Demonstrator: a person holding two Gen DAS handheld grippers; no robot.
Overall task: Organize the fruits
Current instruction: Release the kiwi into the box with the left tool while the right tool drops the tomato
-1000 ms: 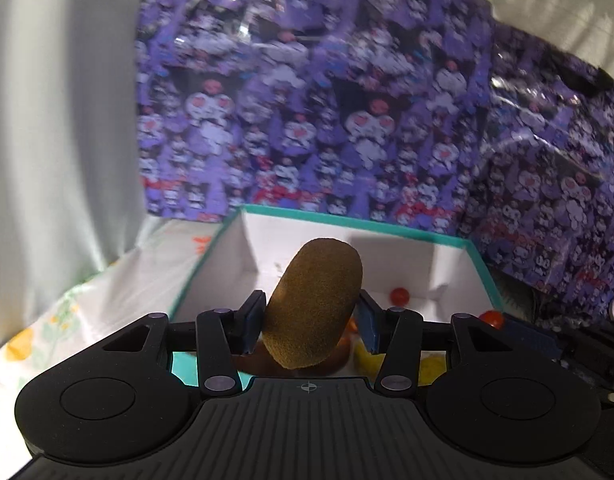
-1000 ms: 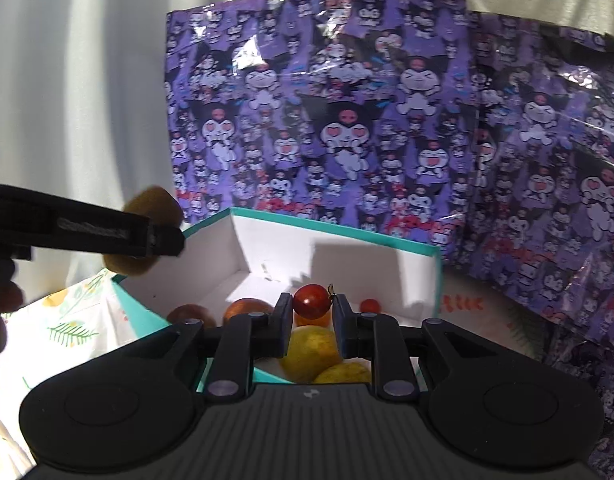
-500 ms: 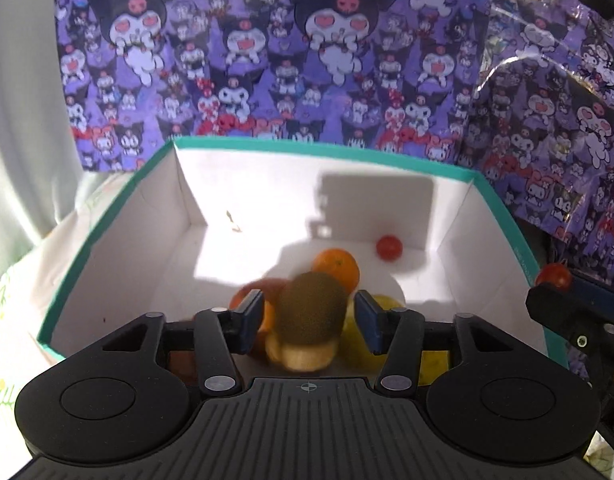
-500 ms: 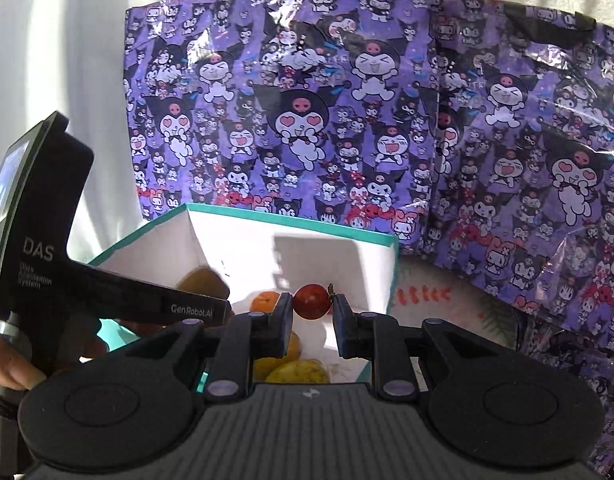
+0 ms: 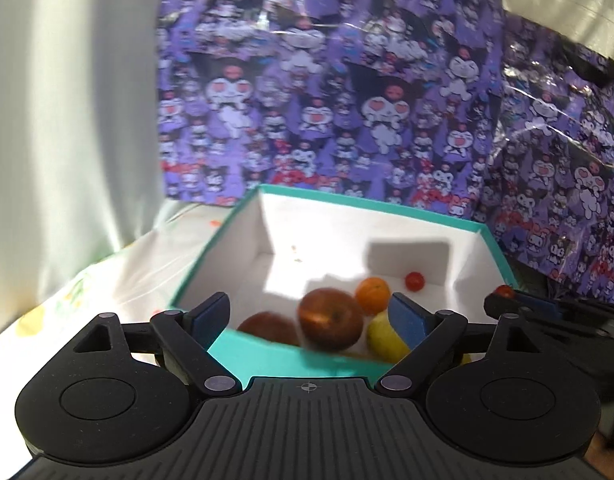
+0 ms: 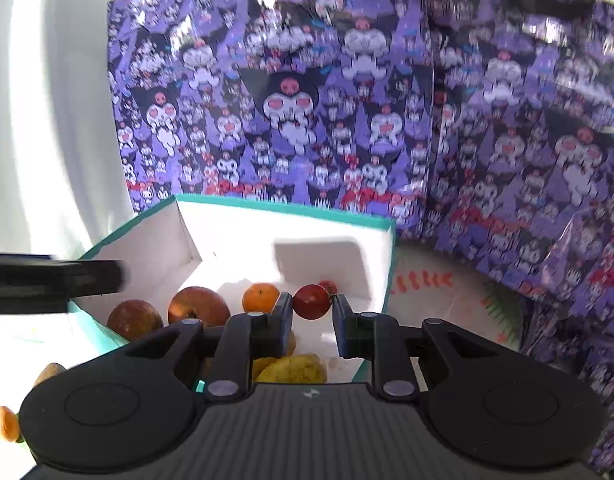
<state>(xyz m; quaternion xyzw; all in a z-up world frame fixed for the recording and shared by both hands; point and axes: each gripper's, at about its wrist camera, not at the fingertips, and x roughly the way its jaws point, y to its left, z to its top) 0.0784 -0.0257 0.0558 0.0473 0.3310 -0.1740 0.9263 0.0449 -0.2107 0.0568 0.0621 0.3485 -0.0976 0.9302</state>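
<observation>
**user1:** Left gripper [image 5: 309,314] was mid-opening when I grabbed this, jaws spread wide with nothing pinched between them. It was hanging over the near edge of the teal box [image 5: 295,356], and through the gap you could see a reddish apple [image 5: 331,324] sitting inside. Bit blurry though.

**user2:** What about the other one?

**user1:** Right gripper [image 6: 313,312] was clamped on a cherry tomato [image 6: 311,307], pads pressing it from both sides, held up over the right part of the box. In the left view you could just spot it beyond the box's right wall.

**user2:** What else was in the box?

**user1:** White inside, teal rim. A second apple [image 6: 135,319] next to the first one near the left front, a small orange [image 6: 261,297] behind them, a yellow pear-looking fruit [image 6: 293,369] at the front, and another little tomato [image 5: 414,280] by the back wall. Outside the box, lower left of the right view, a mandarin [image 6: 5,423] and something brown [image 6: 49,373] sat on the white printed tablecloth [image 5: 119,264], couldn't tell what the brown thing was.

**user2:** Background?

**user1:** Purple cartoon-print bags [image 6: 307,100] standing right behind the box, white curtain [image 5: 67,100] off to the left.
</observation>
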